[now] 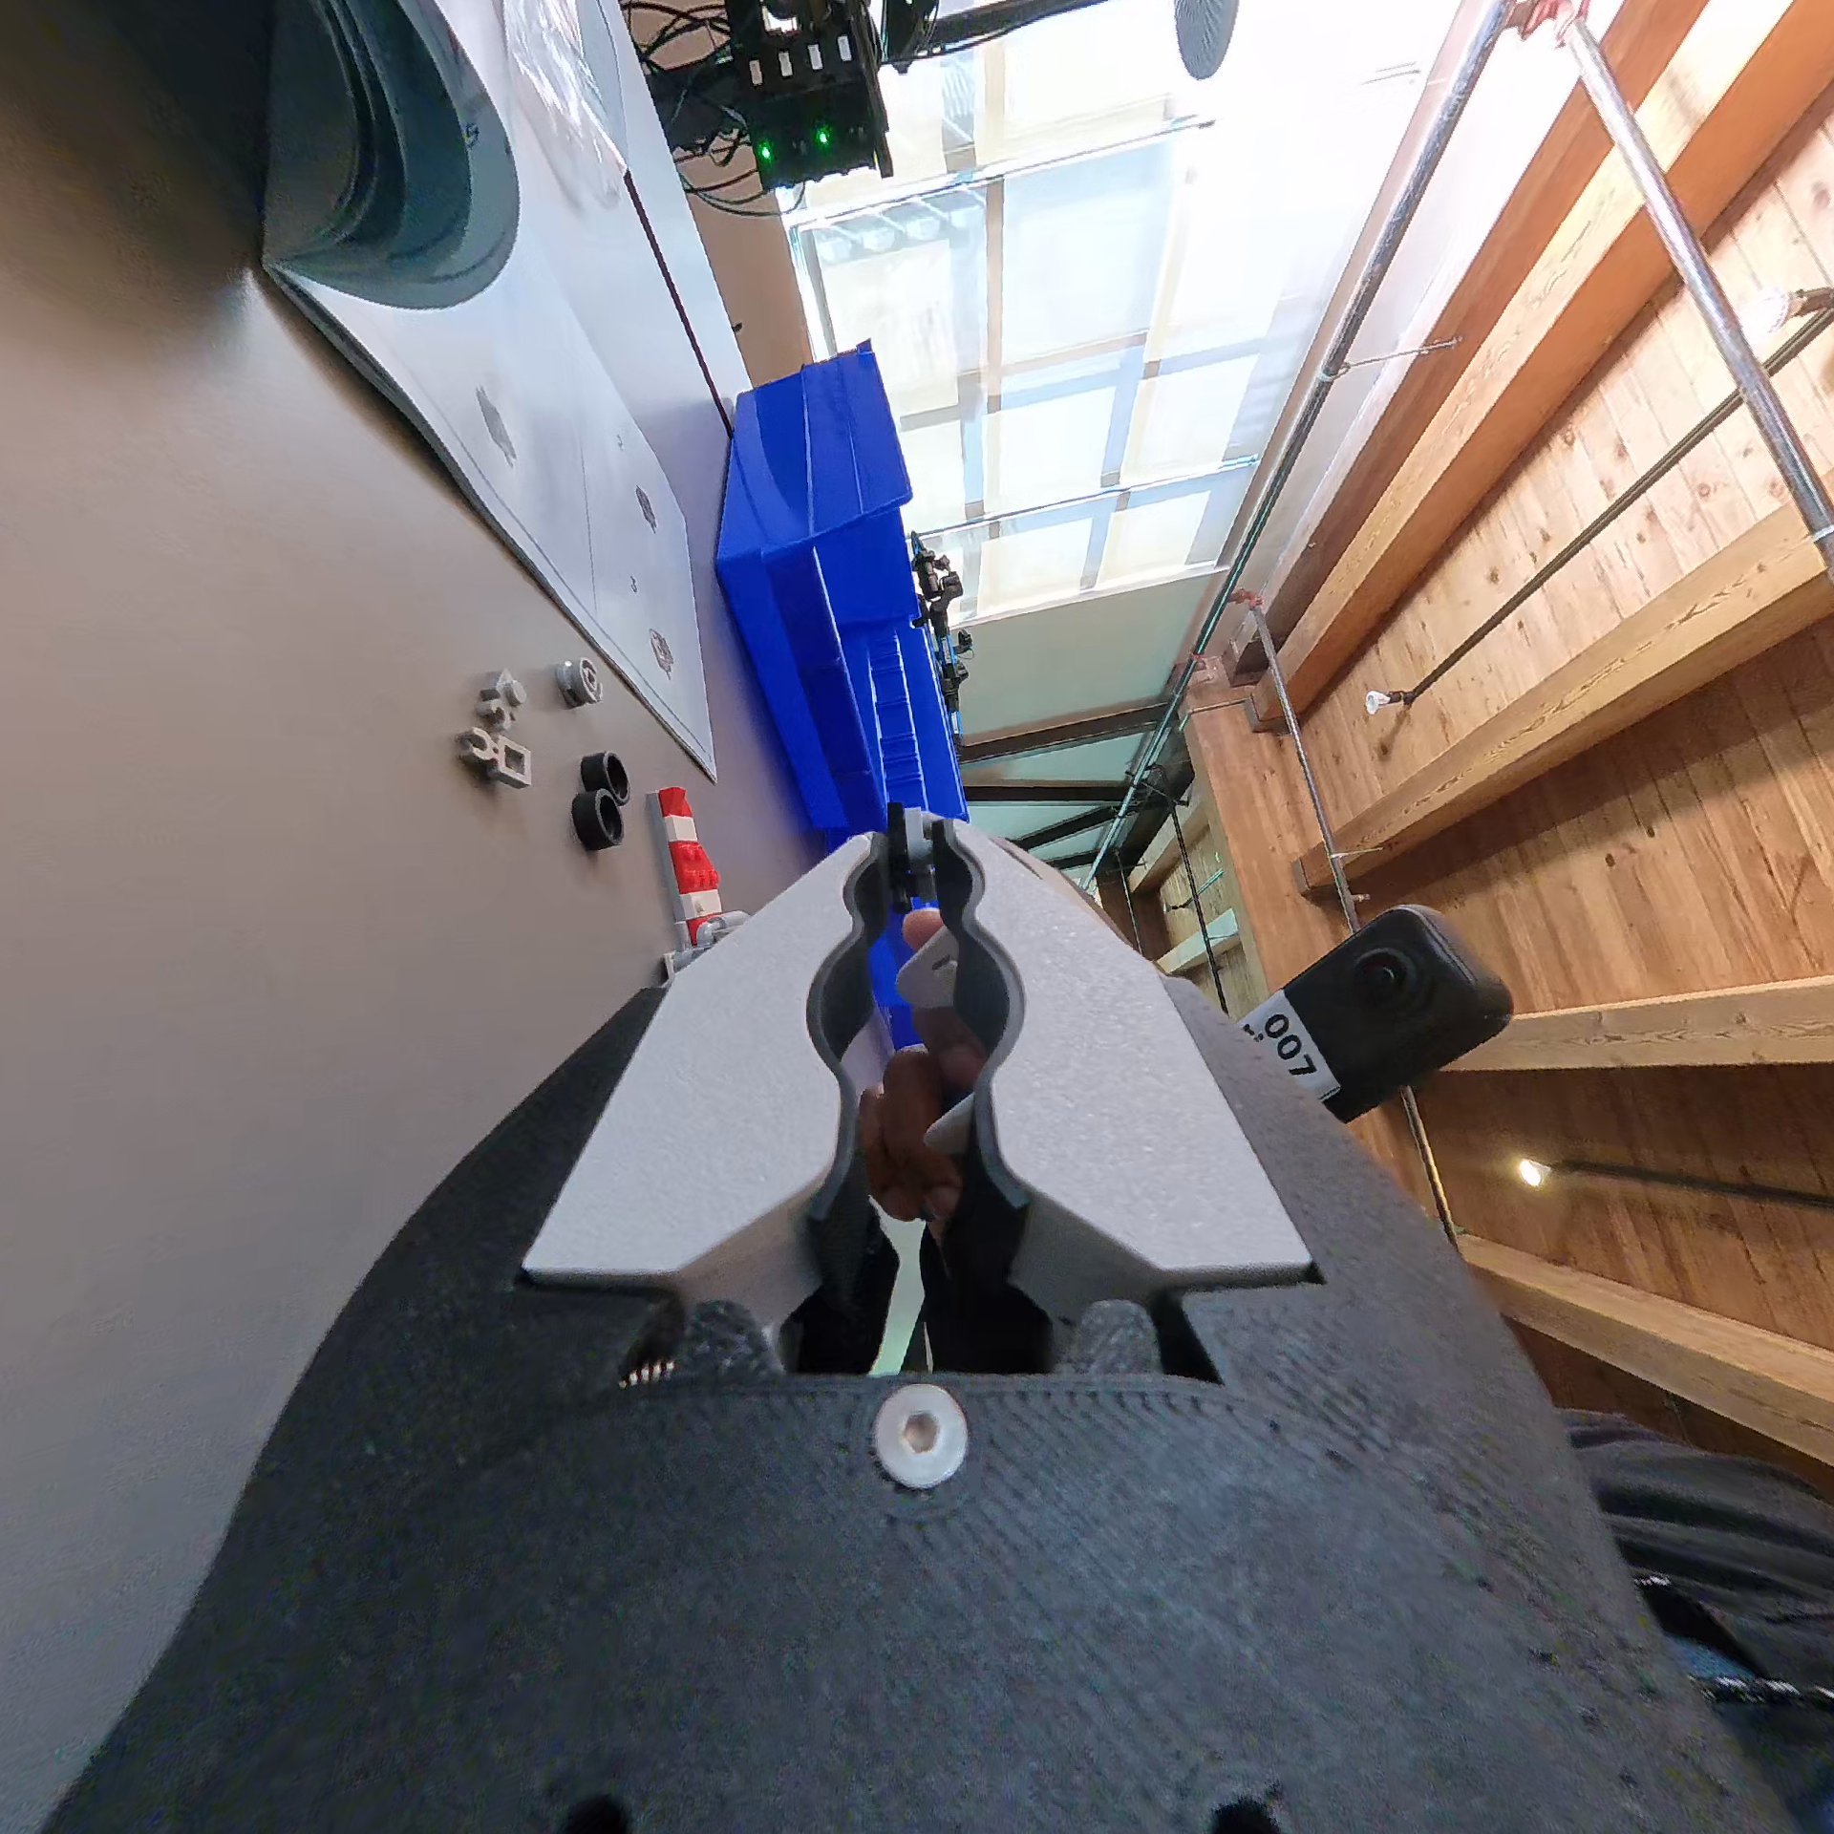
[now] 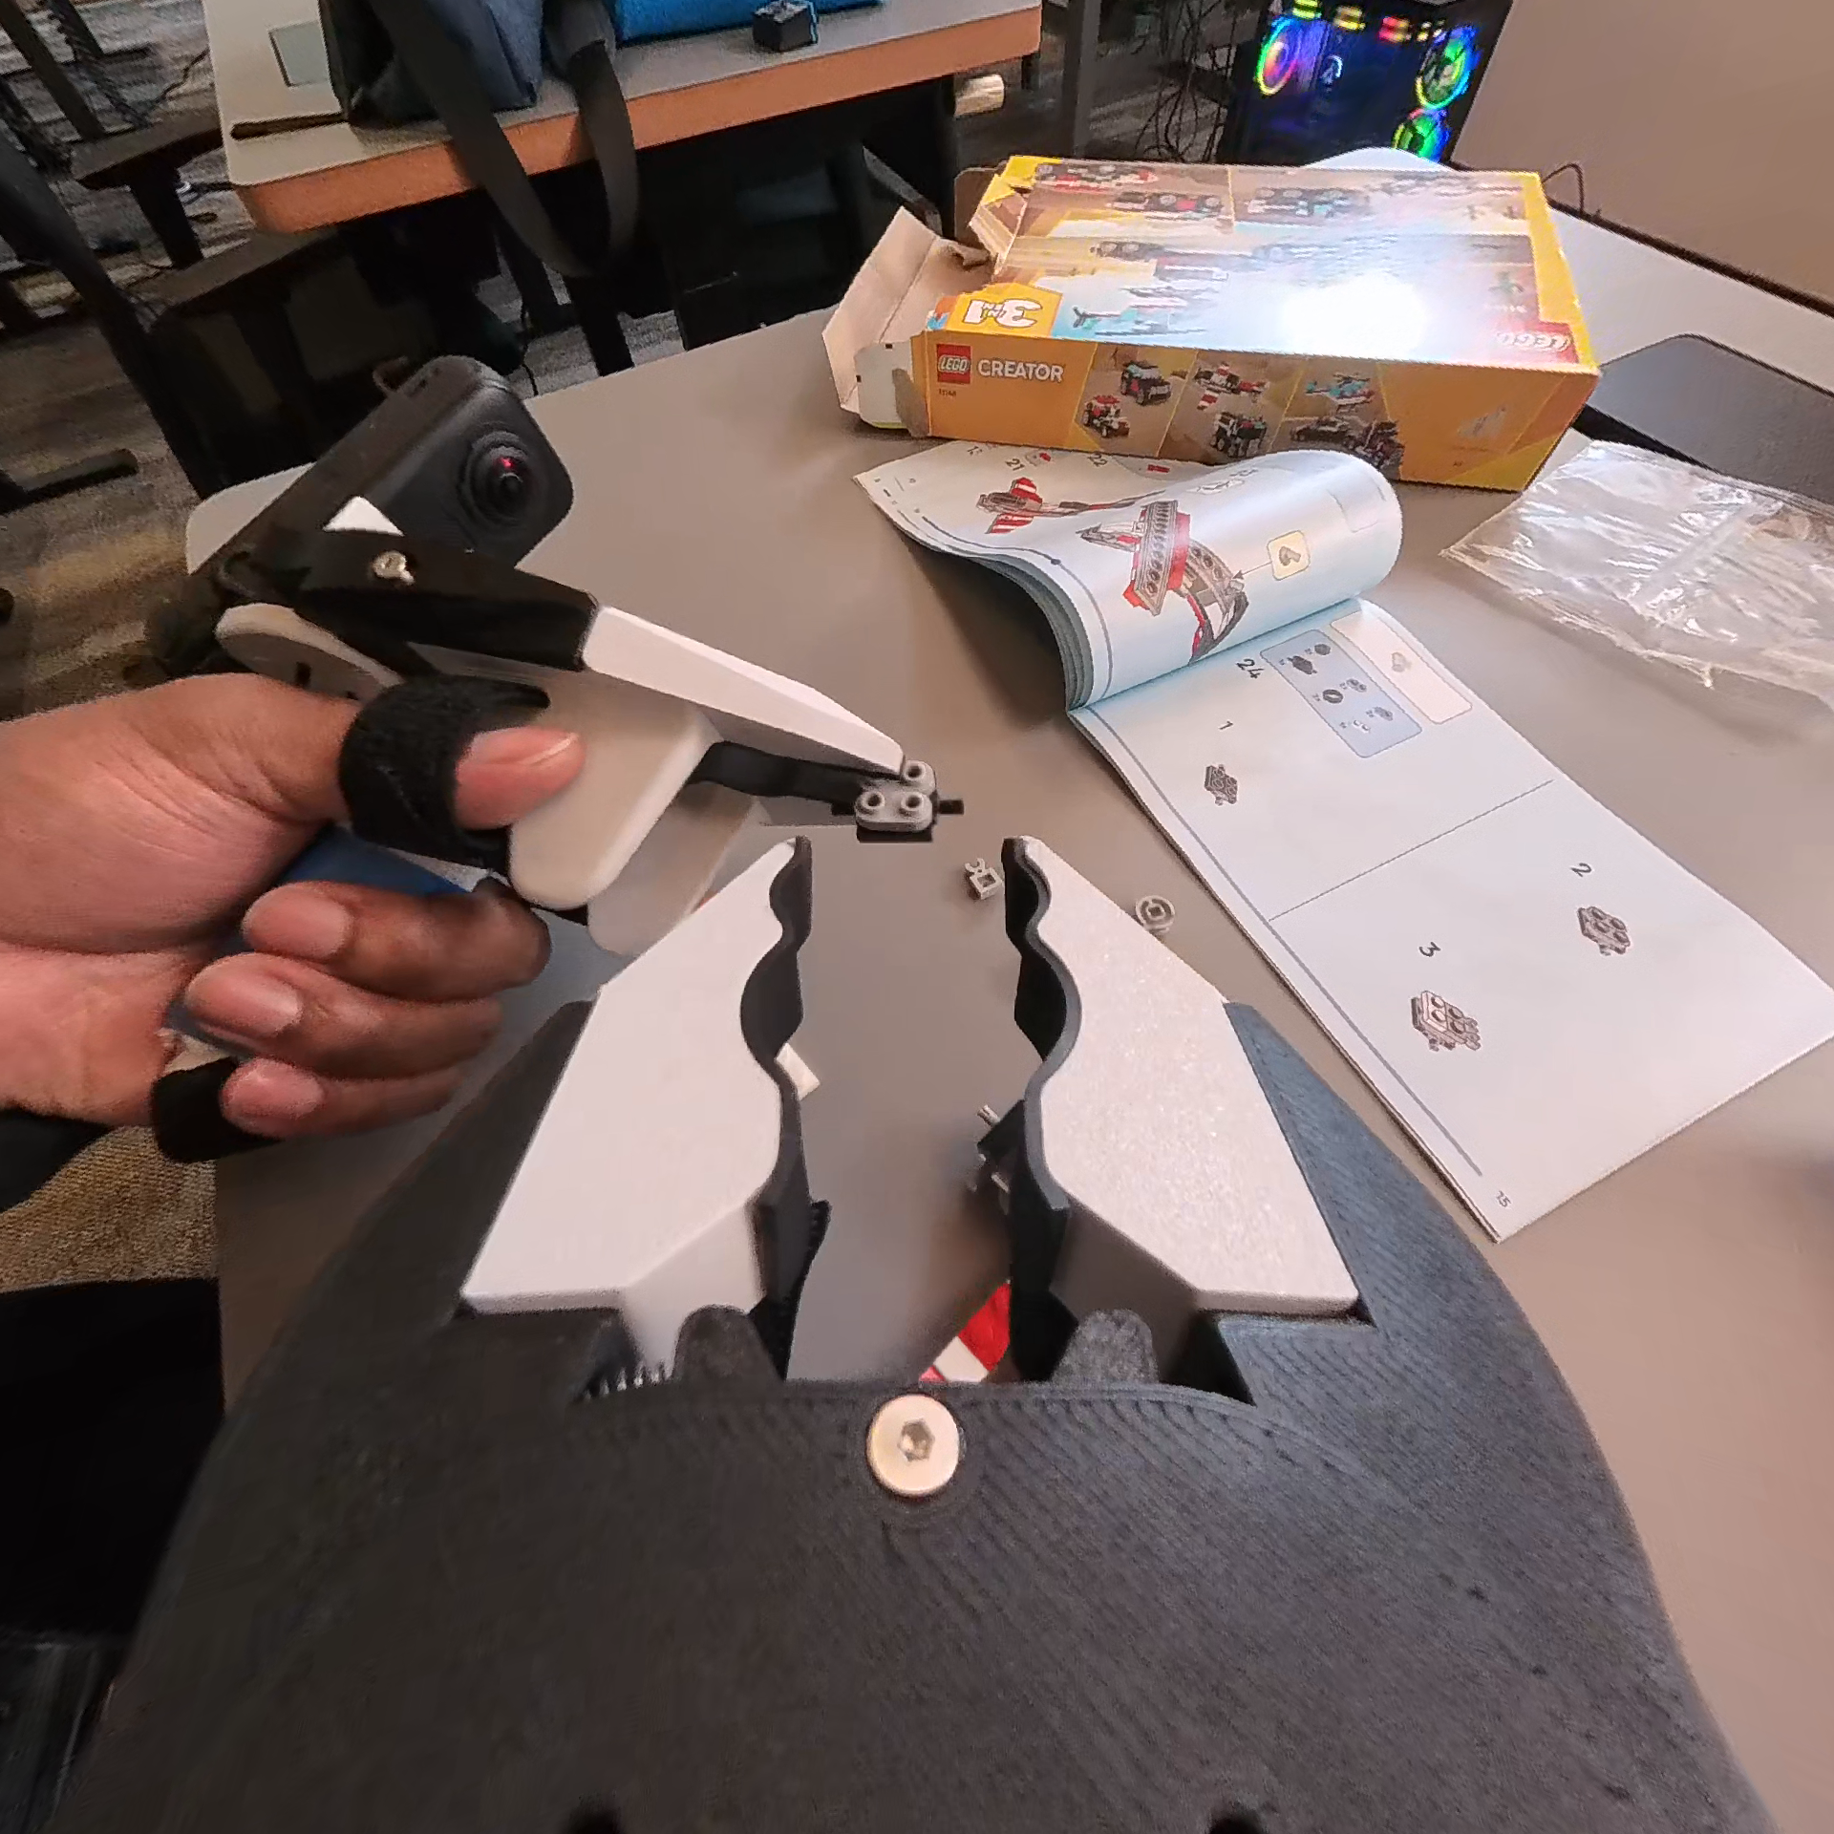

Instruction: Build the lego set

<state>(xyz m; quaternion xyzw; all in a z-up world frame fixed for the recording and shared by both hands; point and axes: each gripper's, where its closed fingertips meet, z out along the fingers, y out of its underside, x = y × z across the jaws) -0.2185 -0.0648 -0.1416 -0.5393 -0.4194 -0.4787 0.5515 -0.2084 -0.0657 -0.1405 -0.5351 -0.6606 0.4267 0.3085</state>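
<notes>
My left gripper [image 1: 918, 844] is shut on a small grey studded plate on a black piece [image 2: 893, 806], held above the grey table [image 2: 744, 556]. My right gripper [image 2: 905, 873] is open and empty, its tips just below and in front of that piece. Small grey pieces [image 2: 981, 878] and a round grey piece [image 2: 1154, 911] lie on the table past its tips. The left wrist view shows the grey pieces [image 1: 493, 739], two black tyres [image 1: 600, 799] and a red-and-white sub-build [image 1: 685, 873]. The open instruction booklet [image 2: 1389, 844] lies to the right.
The yellow set box [image 2: 1241, 327] lies at the back of the table with a clear plastic bag [image 2: 1667, 566] at the right. A blue bin [image 1: 834, 595] stands beyond the booklet. A hand [image 2: 248, 893] holds the left gripper at the left. Less than 4 cm separates the two grippers' tips.
</notes>
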